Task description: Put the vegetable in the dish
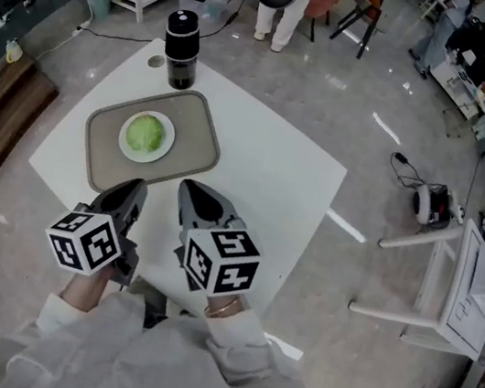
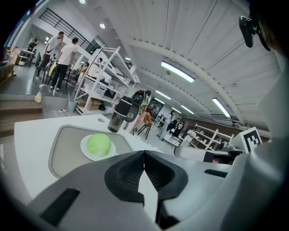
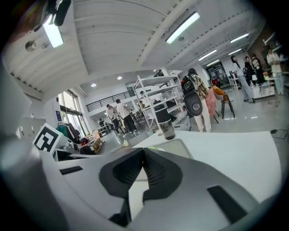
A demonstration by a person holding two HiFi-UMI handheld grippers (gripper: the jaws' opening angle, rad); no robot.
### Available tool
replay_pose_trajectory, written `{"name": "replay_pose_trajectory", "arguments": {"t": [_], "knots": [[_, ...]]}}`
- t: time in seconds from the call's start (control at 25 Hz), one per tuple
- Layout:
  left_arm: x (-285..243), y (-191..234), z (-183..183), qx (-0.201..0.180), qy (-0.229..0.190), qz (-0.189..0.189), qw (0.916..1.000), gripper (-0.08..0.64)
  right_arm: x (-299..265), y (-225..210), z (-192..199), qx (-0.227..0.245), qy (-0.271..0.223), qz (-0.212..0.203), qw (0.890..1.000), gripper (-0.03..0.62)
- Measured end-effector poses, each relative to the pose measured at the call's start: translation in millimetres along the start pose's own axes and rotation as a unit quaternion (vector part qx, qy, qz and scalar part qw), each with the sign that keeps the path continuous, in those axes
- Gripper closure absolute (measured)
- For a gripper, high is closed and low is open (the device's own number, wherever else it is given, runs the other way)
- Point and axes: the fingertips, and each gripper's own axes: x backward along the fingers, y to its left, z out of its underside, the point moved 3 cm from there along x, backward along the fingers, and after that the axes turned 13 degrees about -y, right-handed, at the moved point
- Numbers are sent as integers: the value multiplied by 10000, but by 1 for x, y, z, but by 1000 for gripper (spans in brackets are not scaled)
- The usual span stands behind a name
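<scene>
A round green vegetable point(image 1: 146, 134) rests on a small white dish point(image 1: 166, 141) in the middle of a grey-beige tray point(image 1: 197, 129). The left gripper view shows the same vegetable point(image 2: 99, 145) on the dish point(image 2: 111, 150) ahead and to the left of the jaws. Both grippers hover near the table's front edge, short of the tray. My left gripper point(image 1: 137, 187) is shut, its tips touching with nothing between them point(image 2: 144, 153). My right gripper point(image 1: 187, 189) is likewise shut and empty point(image 3: 143, 150).
A black tumbler point(image 1: 182, 49) stands on the white table point(image 1: 275, 166) just behind the tray. People and a chair stand on the floor behind the table; a white rack point(image 1: 448, 290) and a small device point(image 1: 431, 203) are off to the right.
</scene>
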Motion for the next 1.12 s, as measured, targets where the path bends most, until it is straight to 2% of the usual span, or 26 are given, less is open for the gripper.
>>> {"name": "replay_pose_trajectory", "arguments": {"t": [0.28, 0.48, 0.68, 1.12], "knots": [[36, -74, 9, -213, -476, 397, 9978, 552, 83, 9, -21, 354, -377, -60, 9986, 578], [68, -127, 32, -200, -730, 814, 9938, 552, 145, 7, -20, 502, -454, -109, 9976, 578], [90, -166, 60, -496, -625, 1029, 9915, 552, 193, 7, -13, 447, -567, -164, 9973, 578], [112, -198, 88, -643, -213, 1143, 9911, 552, 235, 6, -3, 311, -587, -67, 9978, 578]]}}
